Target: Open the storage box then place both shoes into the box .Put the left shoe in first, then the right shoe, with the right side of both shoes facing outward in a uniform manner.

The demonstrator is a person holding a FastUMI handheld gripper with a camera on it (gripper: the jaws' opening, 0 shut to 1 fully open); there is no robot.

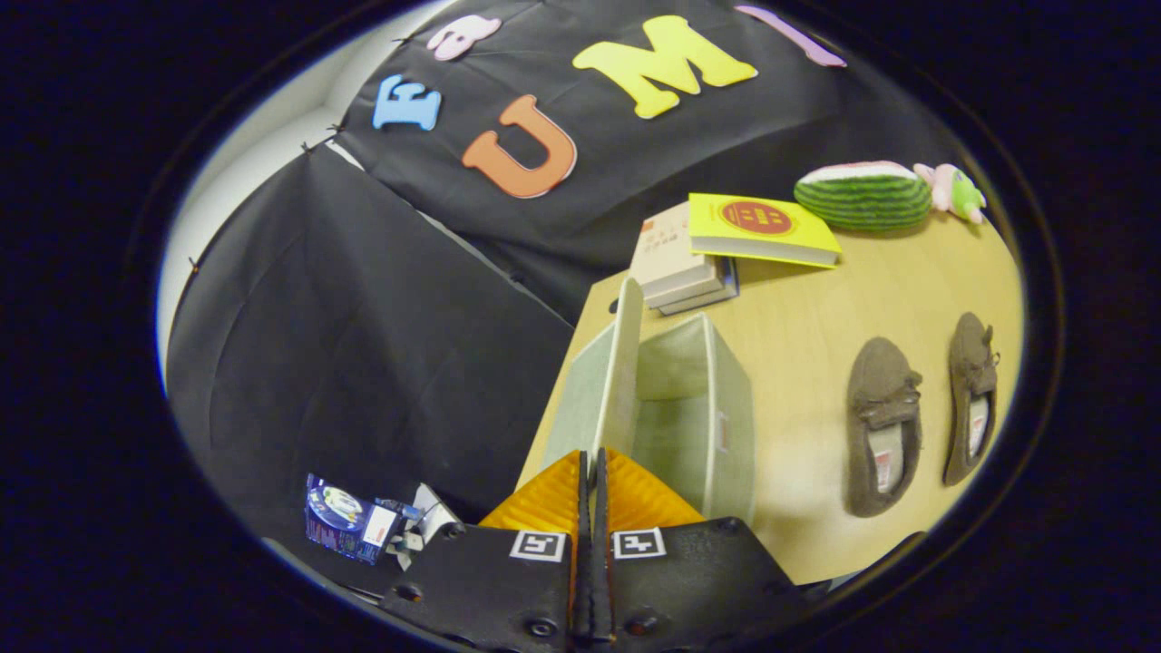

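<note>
Nearest to me are the fingers point(590, 472), pressed together along their whole length, and they look to be clenched on the lower edge of the storage box lid point(624, 363), which stands up on edge straight ahead of them; I judge both fingers pinch that thin panel, though the contact line itself is narrow and hard to read. The storage box point(698, 408) is a pale fabric cube, open at the top, sitting at the near corner of the wooden surface point(816, 308), with the lid raised along its left side. Taking the box as my landmark: to its right, well apart from it, lie the two brown slippers point(884, 426), side by side and not touching, the far one point(970, 399) further from the box. Beyond the box is a stack of books point(676, 263) with a yellow book point(757, 227) on top, and beyond that a plush watermelon point(862, 195) and a small pink and green plush toy point(952, 189). Left of the box, off the surface and lower down, is a small blue packet point(340, 517) among some clutter. By my reckoning the box is open or nearly so, and no shoe is in yet. The lid should be light and fairly stiff, but the fabric walls will give, so I'd move it gently. The slippers look soft, light and floppy with a fuzzy, grippy upper; I'd pinch one at the heel collar or side wall, where there is an edge to close on.
</note>
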